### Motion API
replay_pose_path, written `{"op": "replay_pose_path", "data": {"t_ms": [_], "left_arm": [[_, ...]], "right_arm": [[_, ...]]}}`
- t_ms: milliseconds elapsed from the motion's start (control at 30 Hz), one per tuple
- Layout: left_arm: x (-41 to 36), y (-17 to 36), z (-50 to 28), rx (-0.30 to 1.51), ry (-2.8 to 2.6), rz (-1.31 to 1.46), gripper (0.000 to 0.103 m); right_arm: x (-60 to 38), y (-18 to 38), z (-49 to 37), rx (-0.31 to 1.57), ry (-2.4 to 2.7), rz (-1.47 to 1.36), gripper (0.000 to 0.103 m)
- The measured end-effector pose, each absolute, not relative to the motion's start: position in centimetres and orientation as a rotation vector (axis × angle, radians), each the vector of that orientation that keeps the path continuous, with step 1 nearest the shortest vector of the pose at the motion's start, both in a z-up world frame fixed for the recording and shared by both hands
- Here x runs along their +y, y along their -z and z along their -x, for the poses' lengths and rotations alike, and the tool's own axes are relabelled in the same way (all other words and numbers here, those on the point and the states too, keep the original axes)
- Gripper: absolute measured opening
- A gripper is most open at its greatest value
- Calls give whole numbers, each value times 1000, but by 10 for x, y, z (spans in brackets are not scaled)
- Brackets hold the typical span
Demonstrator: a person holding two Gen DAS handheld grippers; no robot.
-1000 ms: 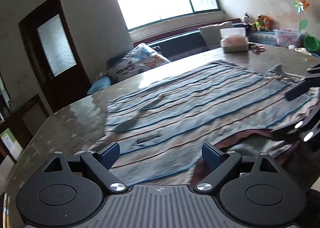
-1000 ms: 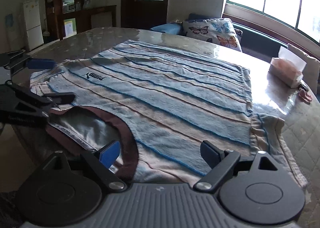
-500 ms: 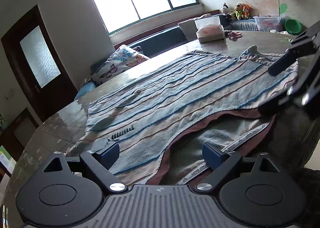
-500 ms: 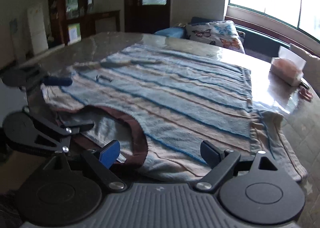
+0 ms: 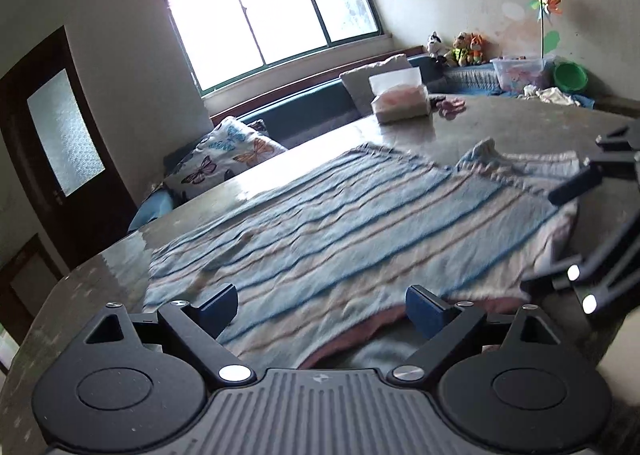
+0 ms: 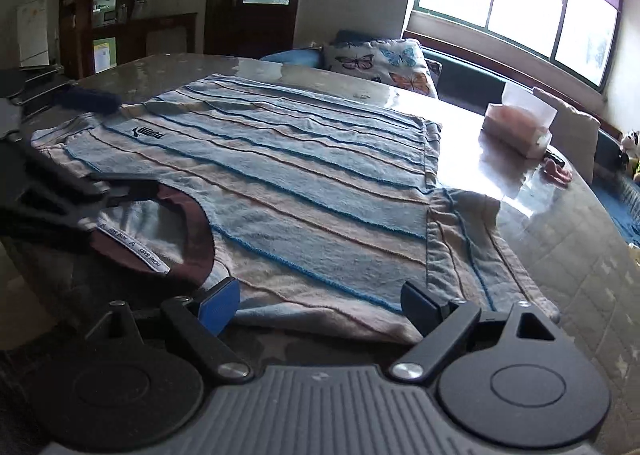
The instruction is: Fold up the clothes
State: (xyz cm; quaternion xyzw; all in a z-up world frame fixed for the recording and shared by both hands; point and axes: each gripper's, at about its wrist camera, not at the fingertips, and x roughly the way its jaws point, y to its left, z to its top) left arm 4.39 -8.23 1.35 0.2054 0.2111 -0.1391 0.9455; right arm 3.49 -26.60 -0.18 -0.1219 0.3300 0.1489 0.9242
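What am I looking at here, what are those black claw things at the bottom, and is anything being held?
These are two hand-held grabbers, each carried by a person, each with a wide-angle camera looking along its two fingers. One picture comes from the left gripper, the other from the right gripper; each also shows the other grabber at its edge. Both stand open and hold nothing. On the table a striped T-shirt lies spread flat, its dark collar nearest the grabbers. A tissue box stands farther back. The fisheye lens bends the room.
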Motion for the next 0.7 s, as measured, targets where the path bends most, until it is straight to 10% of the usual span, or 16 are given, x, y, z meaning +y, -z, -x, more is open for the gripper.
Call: {"op": "replay_pose_path", "data": {"t_ms": [433, 700], "left_arm": [[-115, 11, -59, 492, 345, -407, 93], [-116, 10, -58, 491, 342, -403, 95]], "right_arm": [[-342, -12, -51, 651, -37, 97, 83], [-381, 1, -70, 690, 108, -35, 61]]}}
